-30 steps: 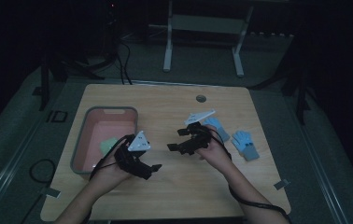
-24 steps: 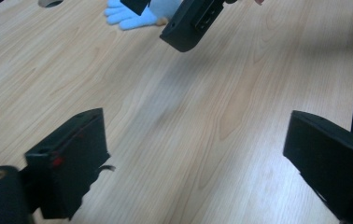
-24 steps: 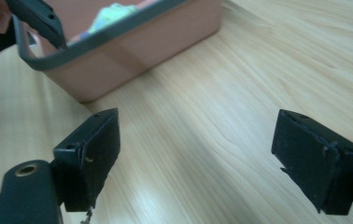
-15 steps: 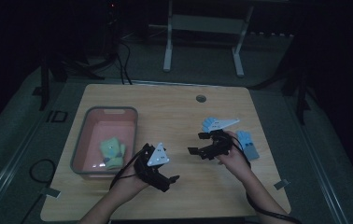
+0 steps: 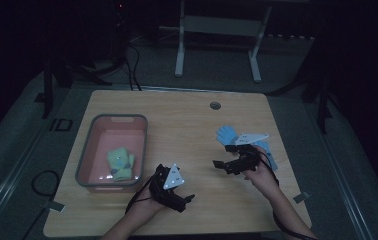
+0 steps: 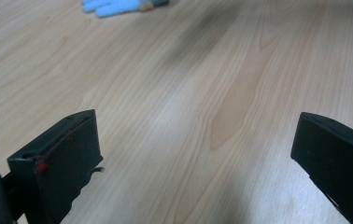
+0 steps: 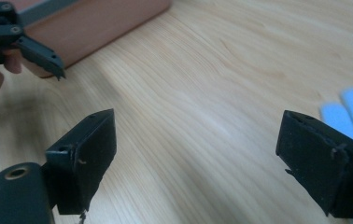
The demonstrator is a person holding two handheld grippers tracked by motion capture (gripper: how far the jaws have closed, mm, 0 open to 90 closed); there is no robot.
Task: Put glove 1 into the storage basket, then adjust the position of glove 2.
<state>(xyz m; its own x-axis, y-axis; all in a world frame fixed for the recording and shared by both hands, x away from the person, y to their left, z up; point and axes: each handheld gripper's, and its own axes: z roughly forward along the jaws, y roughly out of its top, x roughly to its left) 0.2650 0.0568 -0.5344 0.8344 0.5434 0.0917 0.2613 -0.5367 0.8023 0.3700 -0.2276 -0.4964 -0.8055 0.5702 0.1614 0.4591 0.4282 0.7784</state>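
Gloves are the job: the blue glove lies limp, light and soft at right. Both jaw sets gape wide, empty, the right gripper having just opened further. Pinching its cuff looks best.

You're in a dim lab or recording studio, not a home. One light wood counter with a cable port stands alone on grey carpet. Cables trail over the floor. A white metal frame stands behind. Tape marks on the floor.

High view dim and murky; both gripper views bright, slightly blurred.
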